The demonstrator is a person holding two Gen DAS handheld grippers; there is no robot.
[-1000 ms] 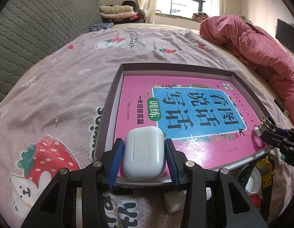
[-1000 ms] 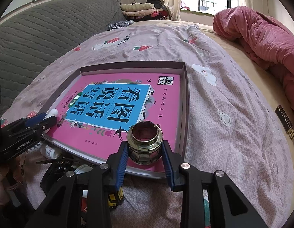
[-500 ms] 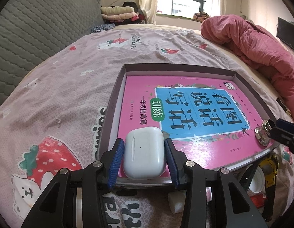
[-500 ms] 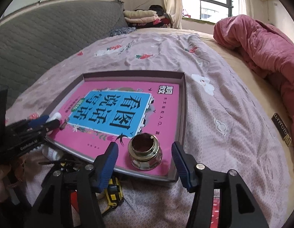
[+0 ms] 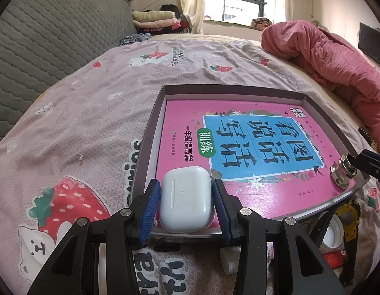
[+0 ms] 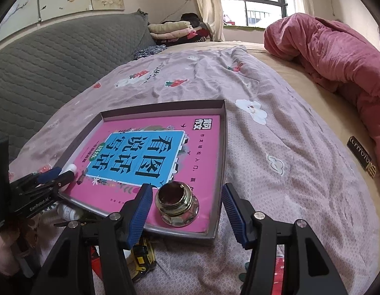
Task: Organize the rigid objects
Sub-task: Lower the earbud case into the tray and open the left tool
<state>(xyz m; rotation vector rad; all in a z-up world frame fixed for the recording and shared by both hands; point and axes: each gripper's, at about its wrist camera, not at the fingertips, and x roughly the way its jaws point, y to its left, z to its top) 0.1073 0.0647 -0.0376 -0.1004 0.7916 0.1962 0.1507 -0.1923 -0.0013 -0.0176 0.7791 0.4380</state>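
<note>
The left claw (image 5: 186, 206) pinches the white earbud case (image 5: 185, 202) at the near-left corner of the tray (image 6: 220, 172). The right claw (image 6: 185, 211) is spread wide (touching nothing) around the brass nut (image 6: 177, 204), which rests upright on the pink book (image 6: 153, 157) at the tray's near-right corner. The tray lies on the bed (image 6: 288, 152).

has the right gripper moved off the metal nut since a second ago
Yes. The right gripper has opened and drawn back toward the box's near rim; the metal nut sits free on the pink book.
</note>
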